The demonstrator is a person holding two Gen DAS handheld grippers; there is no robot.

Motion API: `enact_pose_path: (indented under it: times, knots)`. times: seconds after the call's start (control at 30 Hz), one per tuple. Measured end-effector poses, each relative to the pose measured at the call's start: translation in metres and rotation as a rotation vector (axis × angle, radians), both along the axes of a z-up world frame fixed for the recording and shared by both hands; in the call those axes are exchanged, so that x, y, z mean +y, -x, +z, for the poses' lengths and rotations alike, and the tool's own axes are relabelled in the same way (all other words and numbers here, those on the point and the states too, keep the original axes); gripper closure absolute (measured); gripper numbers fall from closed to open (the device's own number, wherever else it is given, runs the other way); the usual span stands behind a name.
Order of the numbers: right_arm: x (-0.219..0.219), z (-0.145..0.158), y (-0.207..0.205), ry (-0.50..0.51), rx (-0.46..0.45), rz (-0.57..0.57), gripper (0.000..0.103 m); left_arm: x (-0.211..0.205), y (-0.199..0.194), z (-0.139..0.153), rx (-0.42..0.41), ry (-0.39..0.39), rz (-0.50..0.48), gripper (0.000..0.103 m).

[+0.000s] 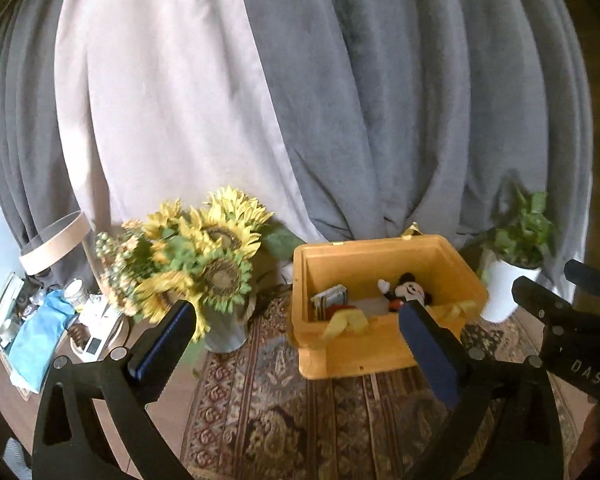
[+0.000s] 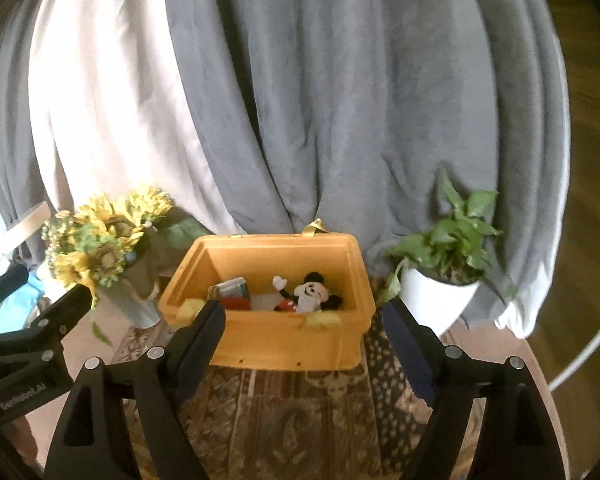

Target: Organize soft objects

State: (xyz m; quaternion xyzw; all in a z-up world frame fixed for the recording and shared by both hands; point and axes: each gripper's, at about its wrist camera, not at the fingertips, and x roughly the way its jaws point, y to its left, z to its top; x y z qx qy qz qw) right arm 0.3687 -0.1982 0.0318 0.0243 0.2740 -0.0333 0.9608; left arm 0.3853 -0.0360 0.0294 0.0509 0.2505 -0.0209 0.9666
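An open yellow box (image 1: 352,354) stands on a patterned cloth; it also shows in the right wrist view (image 2: 284,344). Inside it lie a Mickey Mouse plush (image 1: 406,290) (image 2: 308,294), a small book-like item (image 1: 330,296) (image 2: 230,289), something red and yellow soft pieces (image 1: 346,322). My left gripper (image 1: 296,320) is open and empty, held in front of the box. My right gripper (image 2: 304,322) is open and empty, also in front of the box; its body shows at the right of the left wrist view (image 1: 568,316).
A vase of sunflowers (image 1: 204,256) (image 2: 104,248) stands left of the box. A potted green plant (image 1: 516,264) (image 2: 444,264) in a white pot stands to its right. Grey and white curtains (image 1: 340,100) hang behind. Clutter with a blue cloth (image 1: 36,336) lies at far left.
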Motion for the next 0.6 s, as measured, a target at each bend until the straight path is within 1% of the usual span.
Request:
enact_pose_path:
  times: [0.13,0.4,0.5,0.6]
  knots:
    - [0.009,0.003,0.036,0.001,-0.013,-0.031,0.021,0.008,0.034,0.003,-0.028,-0.003,-0.03,0.0]
    - [0.02,0.007,0.105,-0.002,-0.039,-0.065,0.021,0.018,0.096,0.004,-0.046,0.007,-0.099,0.0]
    - [0.02,0.009,0.127,0.002,-0.048,-0.065,0.021,0.017,0.118,0.008,-0.062,0.002,-0.095,0.0]
    - [0.019,0.013,0.151,0.015,-0.061,-0.055,0.021,0.015,0.141,0.01,-0.075,0.016,-0.089,0.0]
